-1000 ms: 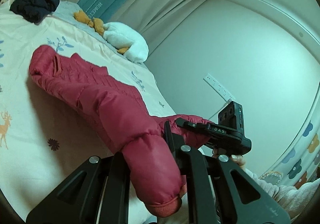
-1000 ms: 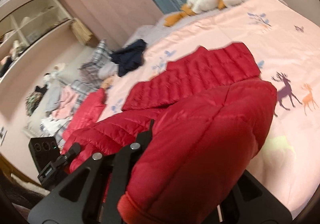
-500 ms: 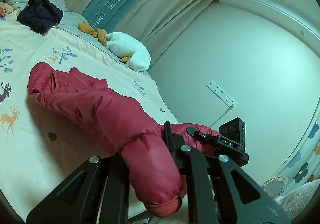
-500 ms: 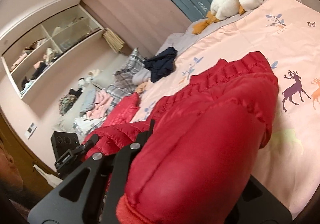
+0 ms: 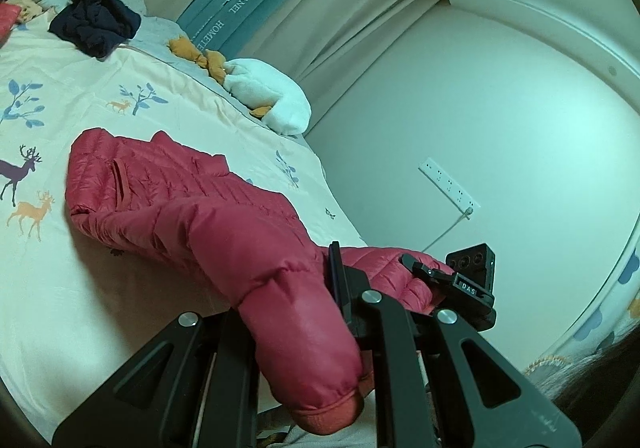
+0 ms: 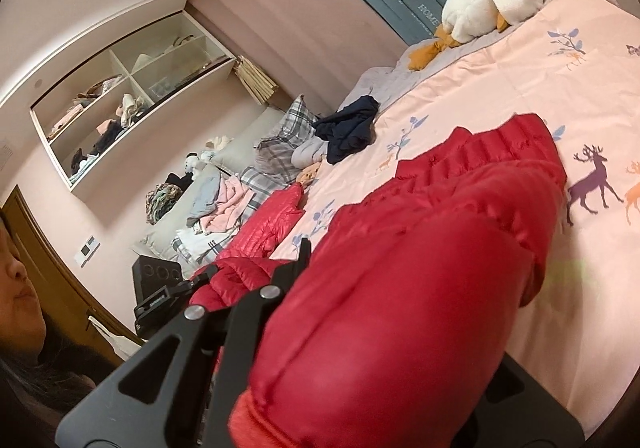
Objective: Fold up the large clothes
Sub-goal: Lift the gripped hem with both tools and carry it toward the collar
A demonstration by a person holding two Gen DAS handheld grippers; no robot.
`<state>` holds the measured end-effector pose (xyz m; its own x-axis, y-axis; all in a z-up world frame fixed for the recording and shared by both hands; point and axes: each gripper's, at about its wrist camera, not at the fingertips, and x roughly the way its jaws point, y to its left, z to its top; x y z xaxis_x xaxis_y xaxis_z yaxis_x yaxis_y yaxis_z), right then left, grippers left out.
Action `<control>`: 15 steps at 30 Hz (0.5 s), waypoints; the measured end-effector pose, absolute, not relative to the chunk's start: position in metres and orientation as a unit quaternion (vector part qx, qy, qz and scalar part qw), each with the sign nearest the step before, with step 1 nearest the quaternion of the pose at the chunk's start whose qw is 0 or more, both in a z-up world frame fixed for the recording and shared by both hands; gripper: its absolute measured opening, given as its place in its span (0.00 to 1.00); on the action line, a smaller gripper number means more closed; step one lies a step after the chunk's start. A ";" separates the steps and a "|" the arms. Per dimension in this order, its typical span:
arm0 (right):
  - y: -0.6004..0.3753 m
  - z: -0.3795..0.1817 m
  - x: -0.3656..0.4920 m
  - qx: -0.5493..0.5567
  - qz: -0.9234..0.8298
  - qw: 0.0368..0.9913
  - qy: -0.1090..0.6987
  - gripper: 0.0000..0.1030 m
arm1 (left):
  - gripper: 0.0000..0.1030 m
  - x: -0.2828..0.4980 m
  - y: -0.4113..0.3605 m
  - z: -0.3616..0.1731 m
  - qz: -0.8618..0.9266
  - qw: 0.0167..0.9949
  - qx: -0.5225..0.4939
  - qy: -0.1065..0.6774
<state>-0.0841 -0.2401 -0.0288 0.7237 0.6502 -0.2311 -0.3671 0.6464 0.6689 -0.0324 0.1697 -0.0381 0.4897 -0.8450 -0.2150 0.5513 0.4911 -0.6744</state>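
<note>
You are holding the red jacket by both sleeves, and most of it is lying on the bed, with the near part lifted toward you. Your left tongs are nearly closed and pinching 1 sleeve just above its ribbed cuff. Your right tongs are clamped almost shut on the other sleeve, again close to the cuff, though puffed fabric is hiding 1 finger there. The jacket is looking light, soft and springy, and its shiny shell is probably slippery, so thin pinches may be sliding off. Gripping at the firmer cuffs, hem or seams is likely holding better than the padded panels. A dark garment and a white plush toy are lying farther up the bed, well apart from the jacket.
</note>
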 end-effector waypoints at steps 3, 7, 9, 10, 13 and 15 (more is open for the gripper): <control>-0.242 -0.023 -0.067 0.305 0.289 0.879 0.227 0.12 | 0.12 -0.027 0.181 -0.040 -0.411 0.821 -0.289 0.272; -0.240 -0.016 -0.040 0.295 0.287 0.883 0.226 0.12 | 0.12 -0.009 0.188 -0.042 -0.390 0.823 -0.306 0.276; -0.239 -0.013 -0.025 0.289 0.287 0.885 0.224 0.13 | 0.12 0.004 0.189 -0.041 -0.376 0.828 -0.309 0.280; -0.239 -0.012 -0.018 0.288 0.288 0.886 0.223 0.13 | 0.12 0.009 0.190 -0.041 -0.368 0.831 -0.309 0.281; -0.238 -0.010 0.009 0.280 0.282 0.889 0.227 0.13 | 0.12 0.030 0.191 -0.041 -0.343 0.839 -0.310 0.286; -0.238 -0.011 0.024 0.277 0.276 0.890 0.233 0.13 | 0.12 0.041 0.191 -0.041 -0.333 0.842 -0.310 0.289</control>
